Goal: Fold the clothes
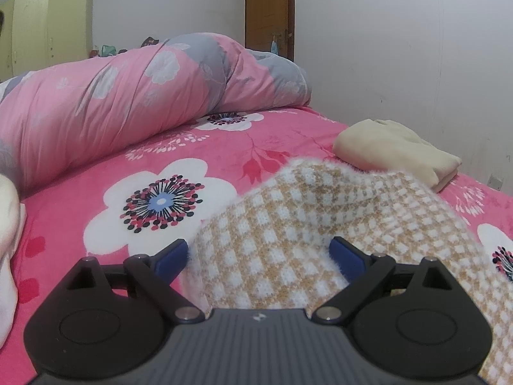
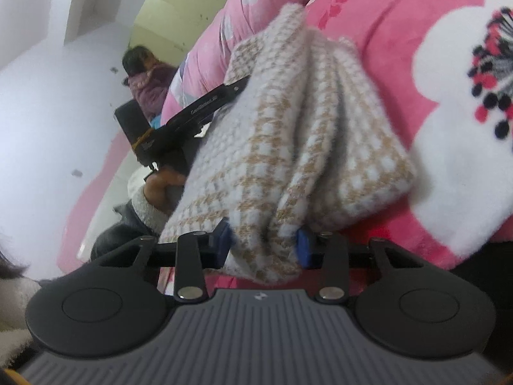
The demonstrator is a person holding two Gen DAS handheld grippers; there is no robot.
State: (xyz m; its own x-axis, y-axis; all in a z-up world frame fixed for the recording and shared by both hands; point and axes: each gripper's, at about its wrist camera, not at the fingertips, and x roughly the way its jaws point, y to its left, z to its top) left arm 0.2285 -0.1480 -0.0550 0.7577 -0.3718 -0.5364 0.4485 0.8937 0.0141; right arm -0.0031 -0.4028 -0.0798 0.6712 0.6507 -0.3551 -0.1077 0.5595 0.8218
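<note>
Left wrist view: my left tongs point(image 1: 259, 253) stand wide, checked knit garment point(image 1: 336, 218) between the pads, unpinched, draped over the pink floral bed point(image 1: 105, 166); folded cream cloth point(image 1: 397, 150) beyond. Right wrist view: my right tongs point(image 2: 264, 243) pinch a bunched fold of the same garment point(image 2: 288, 134), part lifted.

The checked sweater point(image 1: 320, 211) is a fuzzy, soft knit with loose fibres along its edges. Under it the bed point(image 1: 96, 173) wears a plush, matt fleece sheet, while the rolled duvet point(image 1: 128, 96) looks like smooth, creased cotton. The left claw point(image 1: 259, 256) is matt black plastic with blue rubbery pads point(image 1: 173, 258) and shiny metal pivot pins. The door point(image 1: 267, 6) is plain brown wood.
</note>
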